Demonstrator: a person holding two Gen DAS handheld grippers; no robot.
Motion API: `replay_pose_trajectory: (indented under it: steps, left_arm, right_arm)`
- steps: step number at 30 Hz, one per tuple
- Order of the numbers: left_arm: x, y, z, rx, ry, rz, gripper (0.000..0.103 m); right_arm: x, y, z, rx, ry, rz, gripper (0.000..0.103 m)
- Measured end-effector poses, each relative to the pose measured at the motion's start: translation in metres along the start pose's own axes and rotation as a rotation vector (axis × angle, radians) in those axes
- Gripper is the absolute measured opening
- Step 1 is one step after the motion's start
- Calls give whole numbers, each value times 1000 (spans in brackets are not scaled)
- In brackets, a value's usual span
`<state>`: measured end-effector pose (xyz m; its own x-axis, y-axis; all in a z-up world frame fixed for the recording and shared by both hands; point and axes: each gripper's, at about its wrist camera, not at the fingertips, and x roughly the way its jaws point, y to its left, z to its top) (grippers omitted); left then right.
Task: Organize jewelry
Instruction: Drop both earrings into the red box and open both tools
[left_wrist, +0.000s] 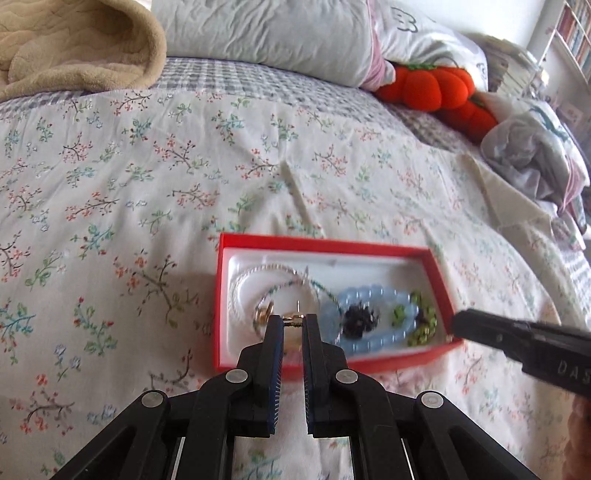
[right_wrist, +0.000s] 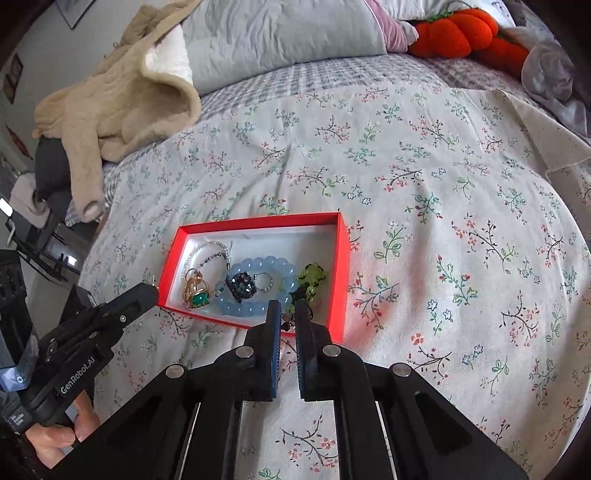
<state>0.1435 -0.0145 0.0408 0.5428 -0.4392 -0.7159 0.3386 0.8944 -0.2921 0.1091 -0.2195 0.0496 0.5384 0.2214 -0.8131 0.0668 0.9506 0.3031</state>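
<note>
A red box (left_wrist: 328, 245) with a white lining lies on the flowered bed; it also shows in the right wrist view (right_wrist: 341, 258). Inside are a blue bead bracelet (left_wrist: 373, 295) (right_wrist: 258, 266), a pearl necklace (left_wrist: 240, 284), a black beaded piece (right_wrist: 242, 286), green bead pieces (right_wrist: 312, 280) and a gold ring with a green stone (right_wrist: 197, 295). My left gripper (left_wrist: 293, 321) is shut on a small gold earring (left_wrist: 293, 318) over the box's near left part. My right gripper (right_wrist: 287, 314) is shut on a small dark earring (right_wrist: 287, 322) over the box's near edge.
A beige blanket (right_wrist: 122, 99) lies at the far left, grey pillows (left_wrist: 266, 33) at the head of the bed, an orange plush (left_wrist: 436, 86) at the far right. Crumpled bedding (left_wrist: 535, 155) sits at the right edge.
</note>
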Motion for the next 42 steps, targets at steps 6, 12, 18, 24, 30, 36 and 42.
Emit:
replay_pose_trajectory:
  steps: [6,12,18,24,30,36,42]
  left_arm:
    - [25,0,14,-35,-6,-18,5]
    - [34,-4,12,-45,24,-16,19]
    - [18,2,10,-57,2,23,35]
    - [5,10,5,-60,1,66,47]
    - [3,19,-1,-83,33,117,66]
    - [-6,17,-13,-50,55,186,87]
    - [-21,10,-36,-10,82,269,102]
  right_arm:
    - [5,-8,7,21,-13,9,7]
    - [9,-10,13,27,-16,12,7]
    - [15,-9,20,37,-16,-4,8]
    - [26,-8,32,52,-28,-41,8]
    - [31,-7,41,75,-52,-27,32]
    - [5,-1,34,42,-87,-34,51]
    - [-12,-2,4,19,-53,-76,61]
